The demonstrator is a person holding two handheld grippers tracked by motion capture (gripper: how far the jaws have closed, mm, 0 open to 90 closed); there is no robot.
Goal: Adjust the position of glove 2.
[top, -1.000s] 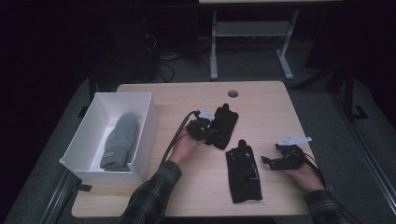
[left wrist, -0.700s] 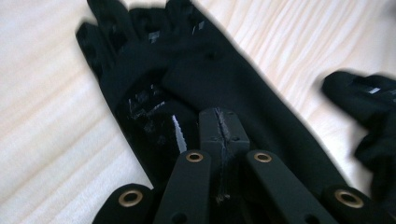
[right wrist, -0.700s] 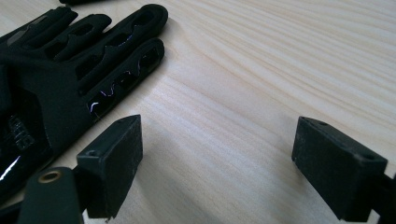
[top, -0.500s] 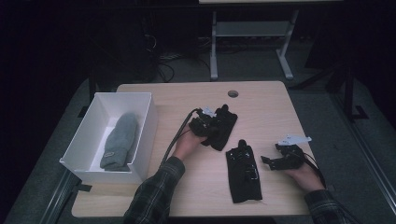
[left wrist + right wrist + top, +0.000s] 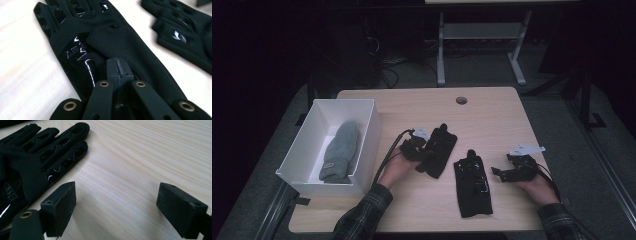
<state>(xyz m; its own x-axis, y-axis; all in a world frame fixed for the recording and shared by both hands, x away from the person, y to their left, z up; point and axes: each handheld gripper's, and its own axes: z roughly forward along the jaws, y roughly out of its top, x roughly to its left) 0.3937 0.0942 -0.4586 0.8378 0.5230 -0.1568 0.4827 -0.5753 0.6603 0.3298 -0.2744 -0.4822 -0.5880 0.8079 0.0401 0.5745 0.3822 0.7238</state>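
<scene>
A person sits at a light wooden table point(image 5: 492, 125) and holds a gripper in each hand. The left gripper point(image 5: 418, 148) sits near the middle of the table, on the near end of a black glove point(image 5: 439, 152). In the left gripper view, its two black jaws are pressed tight together with no gap, and their tips rest on the cuff part of that black glove point(image 5: 120, 42). I cannot tell if any cloth is caught between them. This glove has shiny black patches on its palm and fingers. A second black glove point(image 5: 473, 185) lies flat on the table just to the right of the first one, with its fingers pointing away from the person. The right gripper point(image 5: 504, 172) is just beside this second glove, on its right side. In the right gripper view, its jaws are spread wide apart, with bare table between them, and the fingers of the second black glove point(image 5: 37, 155) lie close to one jaw. It holds nothing. At the left side of the table stands a white box point(image 5: 367, 145). A grey mitten point(image 5: 340, 151) lies inside the box, well apart from both black gloves.
</scene>
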